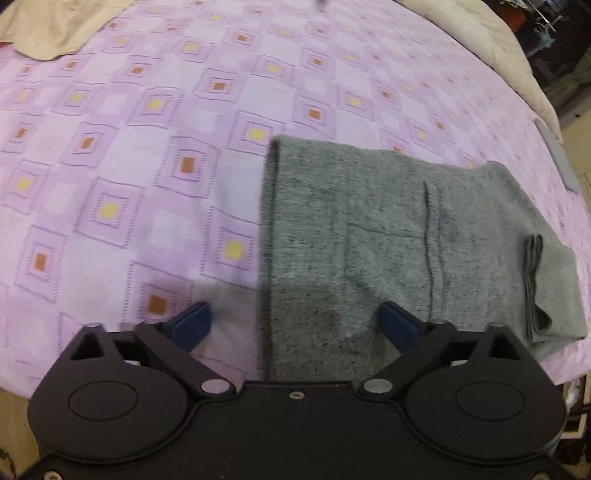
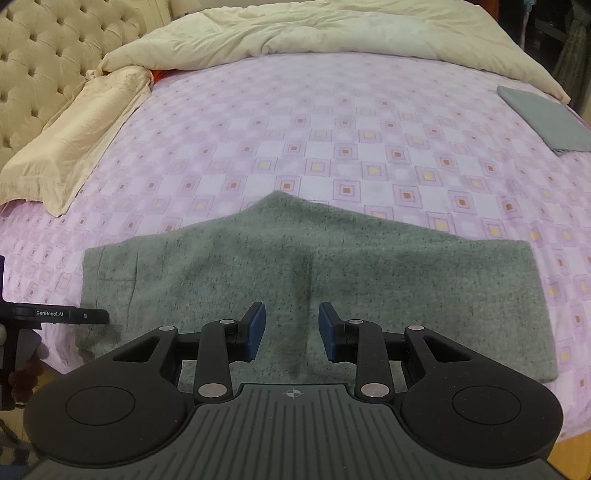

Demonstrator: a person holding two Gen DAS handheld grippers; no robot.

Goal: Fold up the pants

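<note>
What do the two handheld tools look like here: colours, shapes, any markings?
Both look alike: the left tool and right tool have matte black bodies with two rounded lobes, silver pivot pins on black linkage arms, and dark blue finger pads. The right tool's body has a ribbed grey centre plate with a small crosshair mark. White "GenRobot.AI" lettering shows on the other tool's black side.

A: The pants [image 2: 314, 280] are speckled grey-green. And the sheet [image 2: 332, 122]?

B: Lilac, checked with nested squares, yellow or orange in the middle. The duvet [image 2: 332, 29] is cream; the folded cloth [image 2: 543, 118] plain grey.
</note>
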